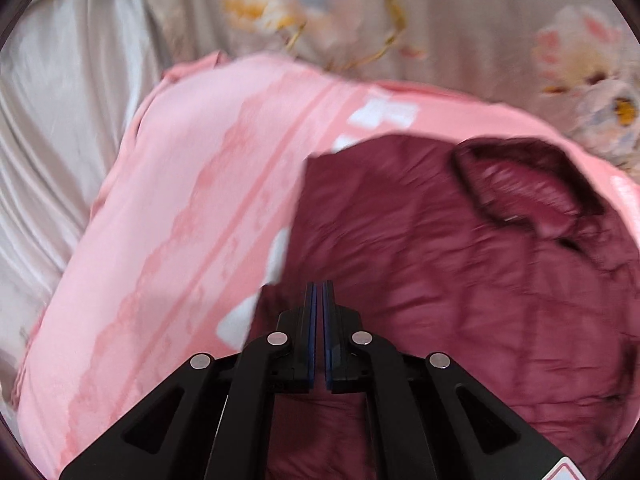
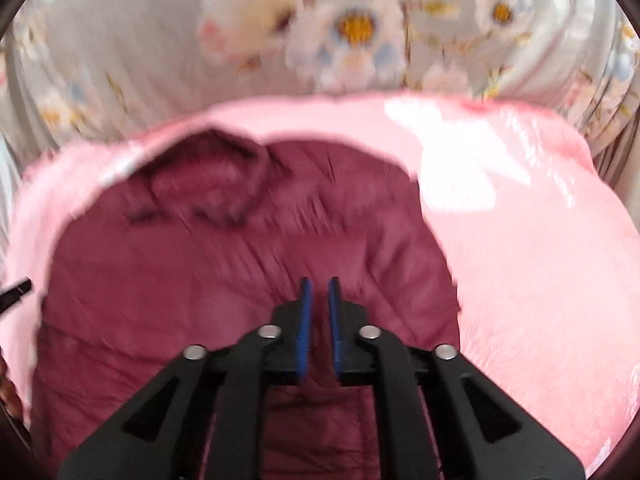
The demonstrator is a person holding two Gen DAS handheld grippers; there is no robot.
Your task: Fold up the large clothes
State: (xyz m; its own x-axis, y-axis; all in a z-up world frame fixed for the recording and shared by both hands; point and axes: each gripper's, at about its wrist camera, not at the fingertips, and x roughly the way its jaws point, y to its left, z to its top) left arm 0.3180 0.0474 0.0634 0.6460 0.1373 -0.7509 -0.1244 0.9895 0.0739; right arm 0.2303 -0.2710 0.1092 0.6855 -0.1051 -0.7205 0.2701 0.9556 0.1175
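A maroon padded jacket (image 2: 240, 280) lies on a pink blanket (image 1: 180, 208) over a floral bedsheet (image 2: 140, 40), its collar (image 1: 528, 188) toward 1 o'clock in the left view. Left claw (image 1: 319, 292) is pressed closed, empty, above the jacket. Right claw (image 2: 319, 288) hovers narrowly parted, holding nothing

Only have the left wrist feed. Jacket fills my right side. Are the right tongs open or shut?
Observer: The right tongs are open by a narrow gap. Nothing is between the pads, and they are over the maroon jacket.
Operator: My frame cuts off the jacket's right edge. What's under it?
Observer: That edge lies on the pink blanket, which carries on well past it on that side.
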